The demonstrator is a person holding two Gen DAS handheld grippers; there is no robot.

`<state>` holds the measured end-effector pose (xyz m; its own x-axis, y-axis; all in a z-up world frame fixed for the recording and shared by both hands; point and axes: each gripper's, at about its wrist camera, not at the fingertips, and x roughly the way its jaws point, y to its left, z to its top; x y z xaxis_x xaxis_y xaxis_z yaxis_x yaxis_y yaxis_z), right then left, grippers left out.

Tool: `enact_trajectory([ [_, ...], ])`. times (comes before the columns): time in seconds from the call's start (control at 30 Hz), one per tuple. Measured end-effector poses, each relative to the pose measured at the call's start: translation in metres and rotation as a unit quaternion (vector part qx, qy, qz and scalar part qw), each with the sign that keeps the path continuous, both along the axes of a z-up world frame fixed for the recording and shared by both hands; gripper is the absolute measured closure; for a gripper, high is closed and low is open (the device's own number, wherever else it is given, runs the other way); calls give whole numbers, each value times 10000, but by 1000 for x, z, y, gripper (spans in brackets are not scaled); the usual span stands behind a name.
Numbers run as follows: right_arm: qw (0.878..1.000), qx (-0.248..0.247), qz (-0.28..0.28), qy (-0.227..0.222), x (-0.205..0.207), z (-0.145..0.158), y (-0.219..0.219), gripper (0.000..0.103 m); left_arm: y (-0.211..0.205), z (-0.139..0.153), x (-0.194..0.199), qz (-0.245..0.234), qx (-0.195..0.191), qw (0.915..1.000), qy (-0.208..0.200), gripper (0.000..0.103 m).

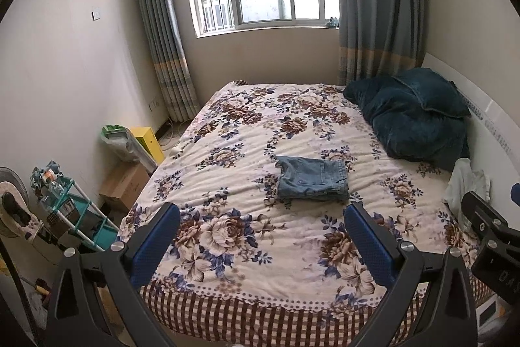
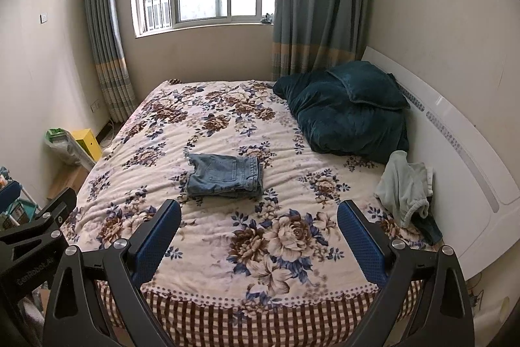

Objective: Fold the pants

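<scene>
Blue denim pants lie folded into a small flat stack in the middle of the bed; they also show in the right wrist view. My left gripper is open and empty, held back above the near end of the bed. My right gripper is open and empty too, at a like distance from the pants. Part of the right gripper's body shows at the right edge of the left wrist view, and the left gripper's body at the left edge of the right wrist view.
A dark teal quilt and pillow lie at the far right by the white headboard. A pale green garment lies at the bed's right side. Boxes and a teal rack stand on the floor at the left.
</scene>
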<state>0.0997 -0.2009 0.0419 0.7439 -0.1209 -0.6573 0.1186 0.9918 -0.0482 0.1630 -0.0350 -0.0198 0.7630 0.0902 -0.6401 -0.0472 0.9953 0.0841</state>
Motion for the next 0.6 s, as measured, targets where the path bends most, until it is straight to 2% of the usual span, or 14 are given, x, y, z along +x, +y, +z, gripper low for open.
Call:
enact_trajectory([
  [0.6,9999,89,74,-21,1,2,-2,4,0,2,1,-12,22,10000,-68,0],
])
